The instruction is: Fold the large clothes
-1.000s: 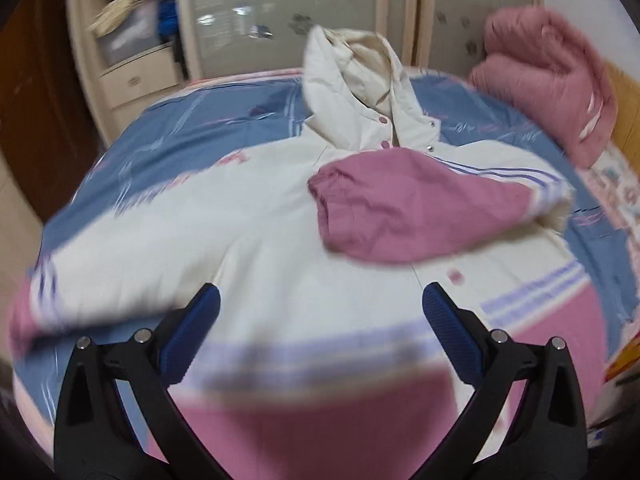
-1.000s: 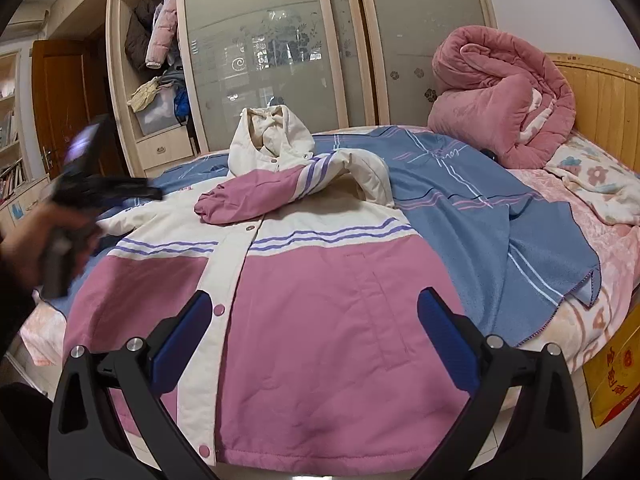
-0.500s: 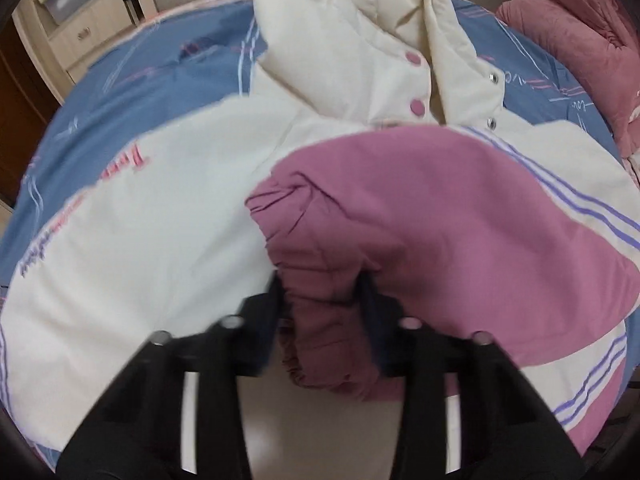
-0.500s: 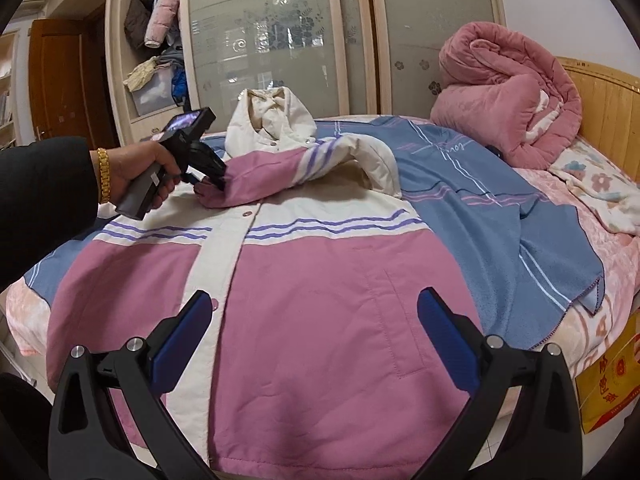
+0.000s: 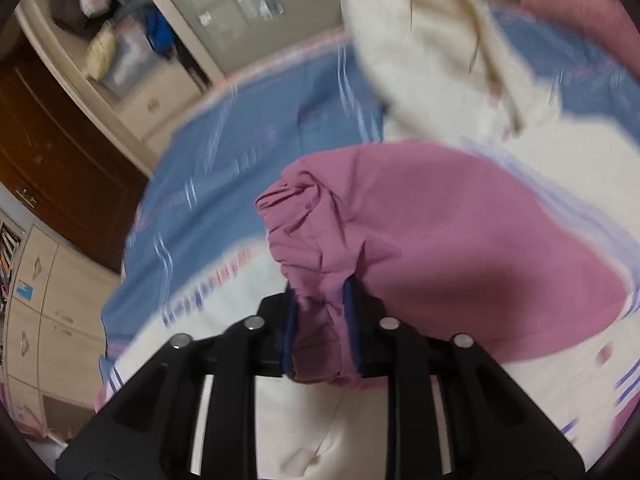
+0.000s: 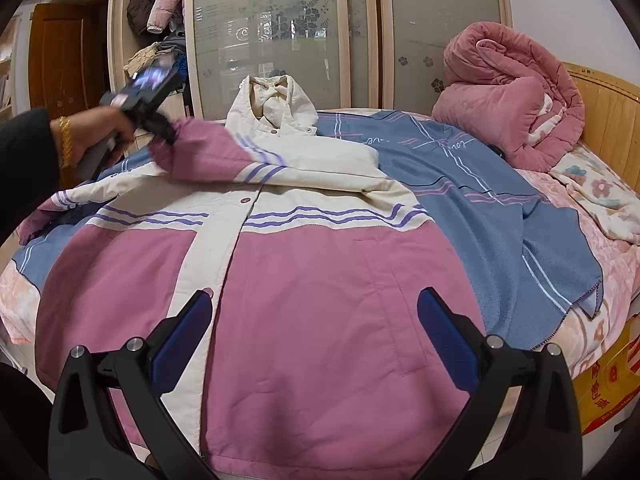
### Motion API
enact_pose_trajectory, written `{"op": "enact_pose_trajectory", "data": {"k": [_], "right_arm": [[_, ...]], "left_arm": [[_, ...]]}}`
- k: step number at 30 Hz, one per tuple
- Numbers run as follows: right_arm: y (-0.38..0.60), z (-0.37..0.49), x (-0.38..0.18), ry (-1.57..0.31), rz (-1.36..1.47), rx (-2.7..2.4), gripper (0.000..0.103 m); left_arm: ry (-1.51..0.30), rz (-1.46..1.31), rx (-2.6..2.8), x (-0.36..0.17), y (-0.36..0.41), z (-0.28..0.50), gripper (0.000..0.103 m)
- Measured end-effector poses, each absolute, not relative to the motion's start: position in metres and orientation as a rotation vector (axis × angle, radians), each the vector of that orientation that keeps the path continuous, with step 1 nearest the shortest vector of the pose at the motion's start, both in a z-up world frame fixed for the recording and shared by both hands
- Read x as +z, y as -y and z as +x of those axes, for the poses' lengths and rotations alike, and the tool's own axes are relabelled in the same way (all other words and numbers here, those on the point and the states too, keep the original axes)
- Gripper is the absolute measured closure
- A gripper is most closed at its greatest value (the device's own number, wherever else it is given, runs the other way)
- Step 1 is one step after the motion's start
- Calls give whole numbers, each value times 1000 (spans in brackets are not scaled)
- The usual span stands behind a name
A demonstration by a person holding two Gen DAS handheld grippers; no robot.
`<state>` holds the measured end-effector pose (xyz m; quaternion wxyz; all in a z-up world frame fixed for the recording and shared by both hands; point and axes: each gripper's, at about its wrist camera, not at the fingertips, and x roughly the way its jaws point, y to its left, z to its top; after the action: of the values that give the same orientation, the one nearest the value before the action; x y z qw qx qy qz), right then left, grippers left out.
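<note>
A large pink and cream hooded jacket (image 6: 304,264) lies front up on the bed, hood (image 6: 272,100) at the far end. My left gripper (image 5: 320,332) is shut on the pink cuff of a sleeve (image 5: 316,304). In the right wrist view the left gripper (image 6: 160,128) holds that sleeve (image 6: 216,152) stretched out across the chest toward the left, lifted off the jacket. My right gripper (image 6: 312,332) is open and empty, hovering over the jacket's pink lower half near the hem.
A blue blanket (image 6: 480,200) covers the bed under the jacket. A rolled pink quilt (image 6: 512,100) sits at the wooden headboard (image 6: 608,100) on the right. Wardrobe doors (image 6: 280,32) and open shelves (image 6: 152,20) stand behind the bed.
My left gripper closed on the sleeve cuff and has pulled it up and to the left, straightening the sleeve. My right gripper has stayed open in place.
</note>
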<state>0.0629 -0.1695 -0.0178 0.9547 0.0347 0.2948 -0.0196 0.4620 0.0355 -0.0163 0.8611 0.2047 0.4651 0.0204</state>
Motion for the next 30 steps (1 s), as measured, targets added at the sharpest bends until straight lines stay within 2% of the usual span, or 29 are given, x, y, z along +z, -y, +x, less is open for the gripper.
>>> {"op": "enact_pose_trajectory", "data": {"k": [2, 4, 5, 8, 11, 14, 18, 23, 30], "right_arm": [[167, 64, -18, -600, 68, -35, 1], [164, 64, -18, -599, 61, -30, 1], [163, 64, -18, -597, 57, -28, 1], [162, 65, -17, -591, 51, -26, 1], [164, 65, -15, -581, 58, -34, 1], [168, 66, -14, -579, 72, -38, 1], [174, 66, -16, -575, 97, -48, 1], [169, 64, -19, -574, 100, -44, 1], [160, 54, -28, -540, 32, -52, 1]], "left_arm": [[-999, 439, 42, -41, -43, 459, 59], [-939, 459, 99, -58, -50, 455, 4], [-873, 454, 158, -60, -58, 451, 2], [-901, 283, 145, -57, -81, 443, 2], [-838, 151, 141, -28, -98, 410, 2], [-663, 126, 96, 12, -99, 326, 2], [-541, 55, -36, 29, -98, 209, 2], [-502, -13, -100, 14, -87, 98, 2], [-460, 44, -56, -24, -78, 50, 2]]}}
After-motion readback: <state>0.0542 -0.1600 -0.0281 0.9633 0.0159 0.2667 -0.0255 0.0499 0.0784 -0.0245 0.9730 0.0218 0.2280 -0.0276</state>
